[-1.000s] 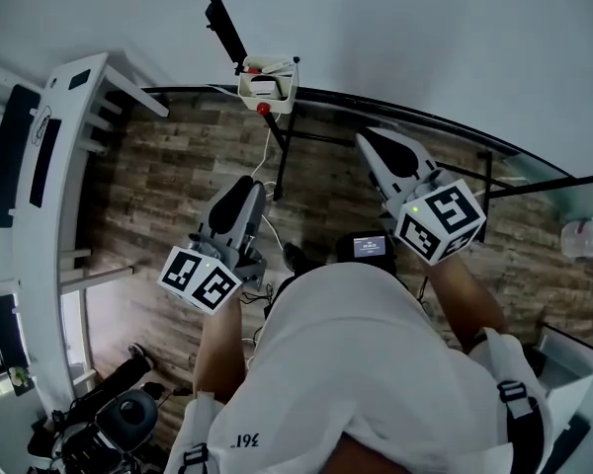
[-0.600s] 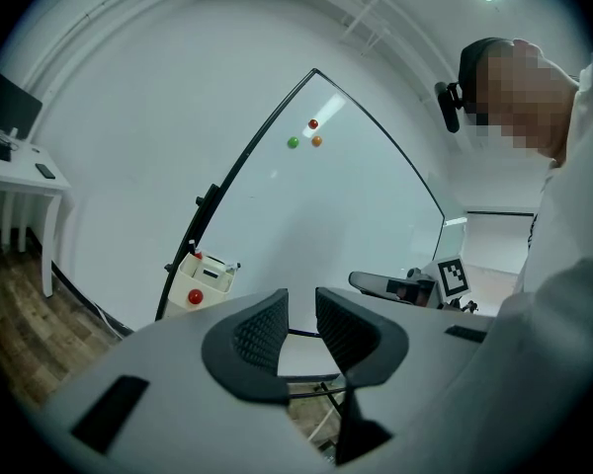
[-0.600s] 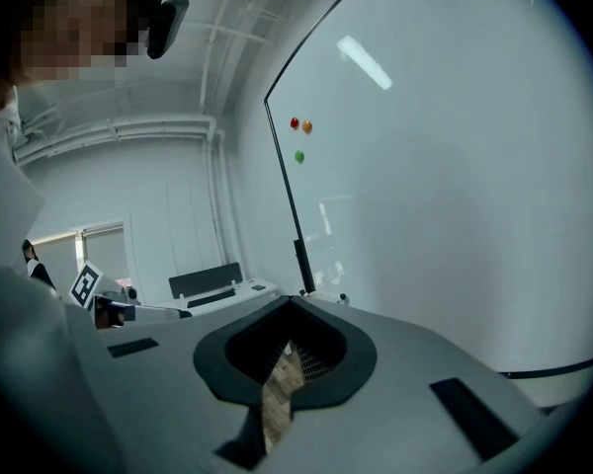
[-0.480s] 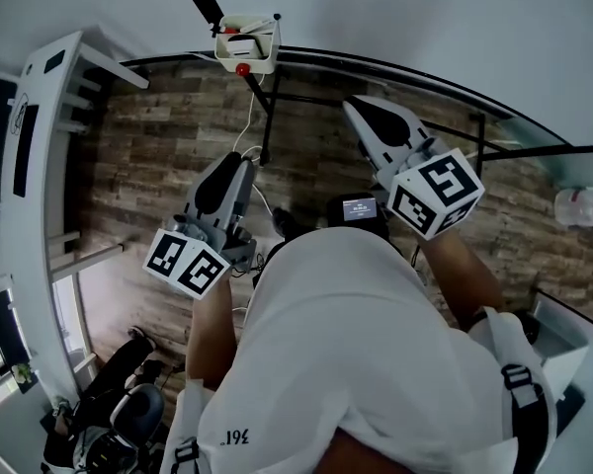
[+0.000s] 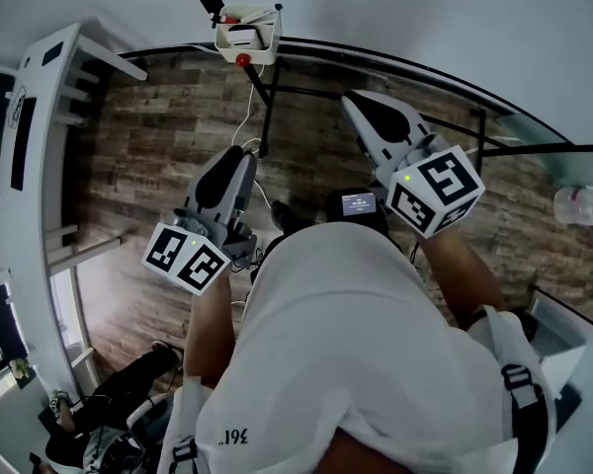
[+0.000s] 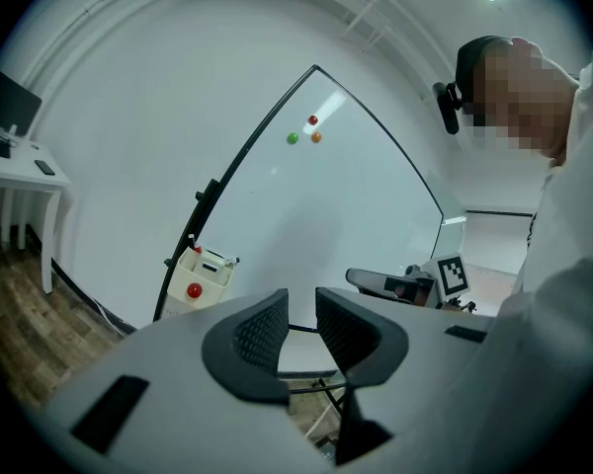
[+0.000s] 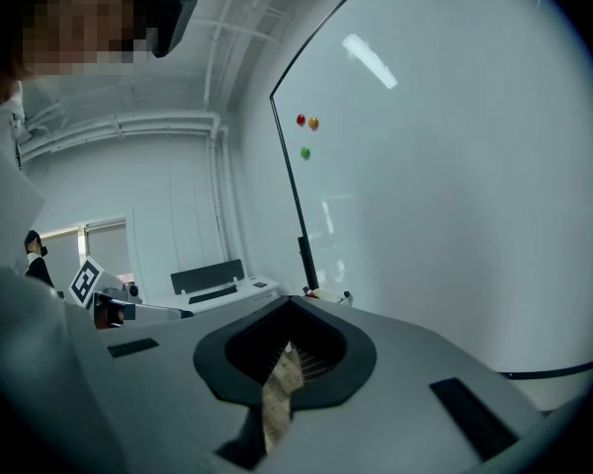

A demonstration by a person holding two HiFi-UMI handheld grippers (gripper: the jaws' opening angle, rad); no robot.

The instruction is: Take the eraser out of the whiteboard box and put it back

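Head view: the eraser (image 5: 240, 35) seems to sit in the whiteboard box (image 5: 268, 38), hung on the board frame, far beyond my left gripper (image 5: 237, 154) and right gripper (image 5: 356, 103).

Left gripper view: jaws slightly parted and empty, facing the box.

Right gripper view: jaws clenched on nothing.

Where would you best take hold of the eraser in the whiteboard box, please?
Probably its exposed top, coming from above: the eraser sits in the whiteboard box, whose walls cover its lower sides and whose top is open.
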